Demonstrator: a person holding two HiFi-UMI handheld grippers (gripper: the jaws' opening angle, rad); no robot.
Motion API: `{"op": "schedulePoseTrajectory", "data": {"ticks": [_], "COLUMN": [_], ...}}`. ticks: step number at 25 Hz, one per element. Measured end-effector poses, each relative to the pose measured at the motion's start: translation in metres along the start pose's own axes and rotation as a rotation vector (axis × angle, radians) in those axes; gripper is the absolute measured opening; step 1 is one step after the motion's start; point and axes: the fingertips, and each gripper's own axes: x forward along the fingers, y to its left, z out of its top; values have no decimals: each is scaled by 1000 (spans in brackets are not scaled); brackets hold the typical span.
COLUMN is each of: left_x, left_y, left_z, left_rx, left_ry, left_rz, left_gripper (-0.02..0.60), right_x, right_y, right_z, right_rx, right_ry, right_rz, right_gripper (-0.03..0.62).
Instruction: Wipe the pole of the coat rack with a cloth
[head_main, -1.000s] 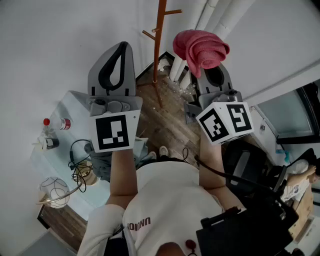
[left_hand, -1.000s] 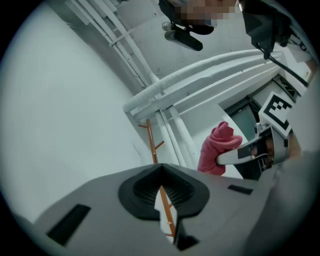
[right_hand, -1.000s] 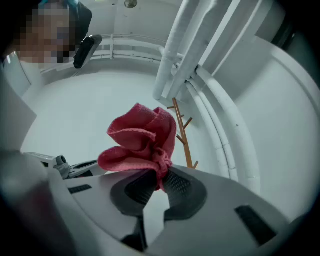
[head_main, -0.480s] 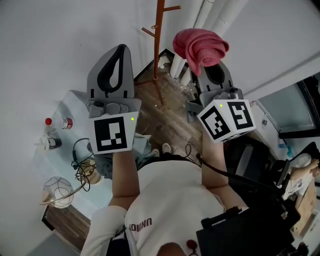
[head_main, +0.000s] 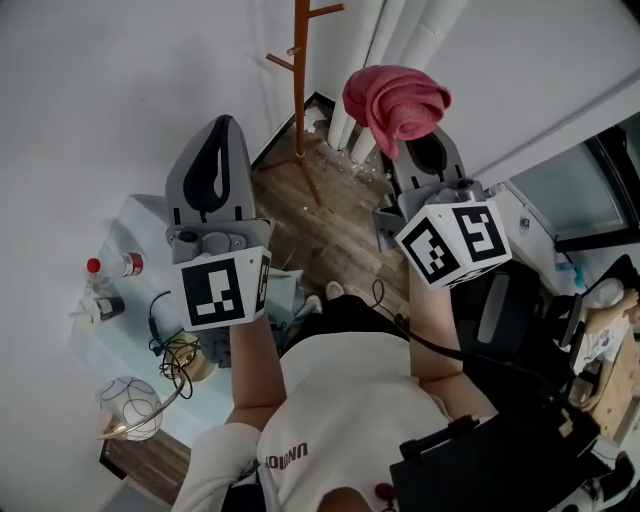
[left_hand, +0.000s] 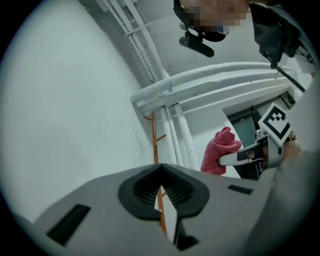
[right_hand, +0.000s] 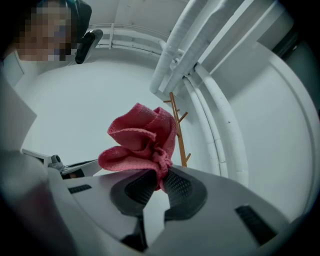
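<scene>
Right claw (right_hand: 159, 181) pinches cloth (right_hand: 142, 140). We see upright pole (head_main: 299, 90) ahead-left, well apart. Left claw (left_hand: 161, 169) pressed together, empty.

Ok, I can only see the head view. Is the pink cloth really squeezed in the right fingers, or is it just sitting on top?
Observer: It is squeezed. In the right gripper view, the right gripper has its fingers shut on a fold of the pink cloth. The rest bunches up above them.
Operator: And is the left one holding something?
Observer: No. The left gripper view shows the left gripper with its fingertips together and nothing between them.
Operator: My view cuts off the top of the coat rack. Any coats up there?
Observer: None that show. In the left gripper view the coat rack has bare pegs.
</scene>
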Motion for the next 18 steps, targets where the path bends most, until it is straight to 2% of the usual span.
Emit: {"op": "schedulePoseTrajectory", "data": {"ticks": [7,11,18], "left_x": [8,26,83], "left_y": [3,3,1], "left_z": [-12,-33,-56], "left_rx": [0,-43,-21], "left_ry": [9,62,93], "left_rz": [39,11,40], "left_gripper": [12,12,12], "right_x": [8,30,90], "right_y": [-24,-37,-85], "right_z": [-19,-24,-35], "right_rx": [17,25,28], "right_ry": [33,34,68], "right_rz": [-28,2,59], "right_gripper": [48,48,48]}}
